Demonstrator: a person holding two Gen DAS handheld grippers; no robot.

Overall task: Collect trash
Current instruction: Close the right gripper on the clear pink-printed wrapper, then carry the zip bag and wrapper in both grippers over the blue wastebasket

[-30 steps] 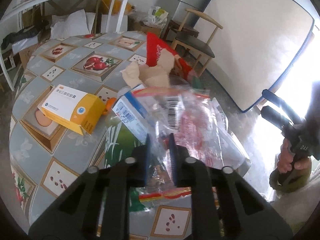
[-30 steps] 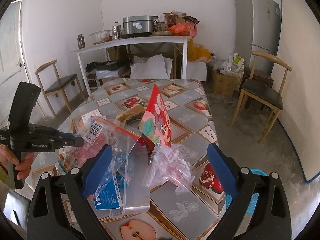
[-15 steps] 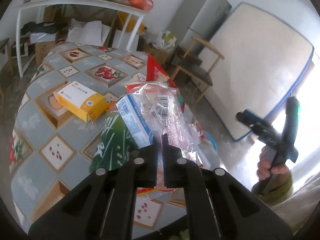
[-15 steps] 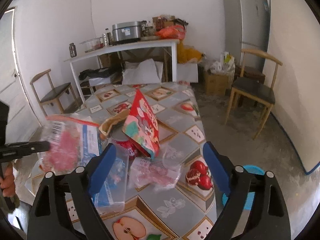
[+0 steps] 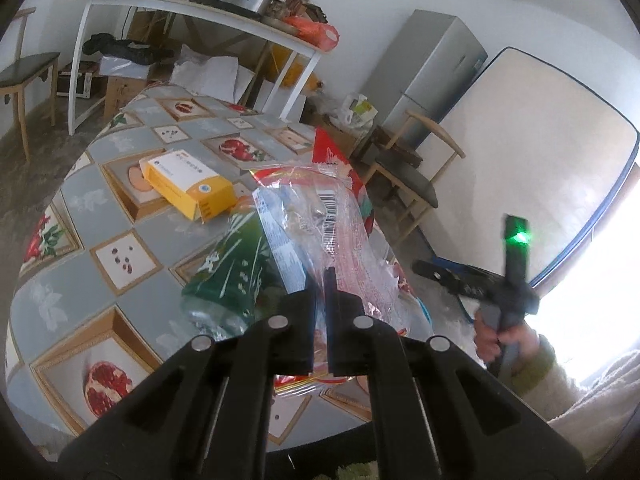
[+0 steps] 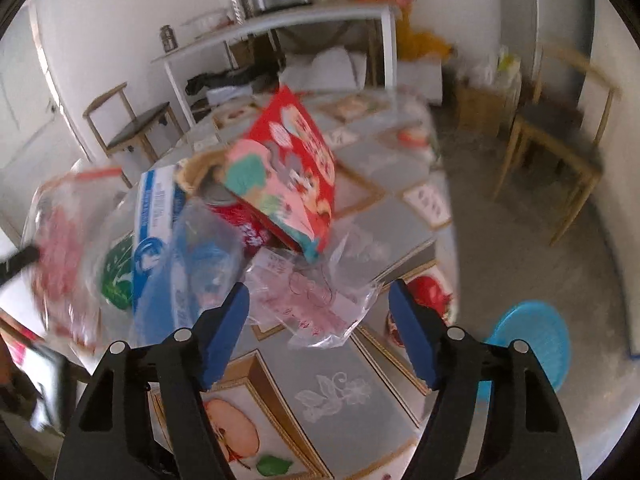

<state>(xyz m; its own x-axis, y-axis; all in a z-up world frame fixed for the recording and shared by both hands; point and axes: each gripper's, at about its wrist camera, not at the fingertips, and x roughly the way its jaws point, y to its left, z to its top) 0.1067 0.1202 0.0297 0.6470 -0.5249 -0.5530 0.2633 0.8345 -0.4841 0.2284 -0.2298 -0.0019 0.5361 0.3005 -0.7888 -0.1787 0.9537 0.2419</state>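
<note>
My left gripper [image 5: 320,276] is shut on a clear plastic bag [image 5: 332,220] with a barcode and red print, and holds it up over the table's near edge. The same bag shows blurred at the left of the right wrist view [image 6: 60,248]. My right gripper [image 6: 320,292] points down at a crumpled clear bag with pink print [image 6: 316,304] lying on the tablecloth. Its blue pads [image 6: 228,320] stand either side of that bag without touching it, and the jaws are closing. A hand holds the right gripper [image 5: 452,276] at the right of the left wrist view.
On the fruit-patterned tablecloth [image 6: 344,396] lie a red snack packet [image 6: 288,176], a red can [image 6: 236,212], a blue-and-white box [image 6: 156,216], a green packet [image 5: 236,272] and a yellow-and-white box [image 5: 188,184]. A blue basket [image 6: 532,344] stands on the floor to the right, near a wooden chair [image 6: 560,140].
The left jaws closed on the barcode bag and lifted it off the pile. The right gripper sank toward the crumpled pink-print bag and its jaws narrowed.
</note>
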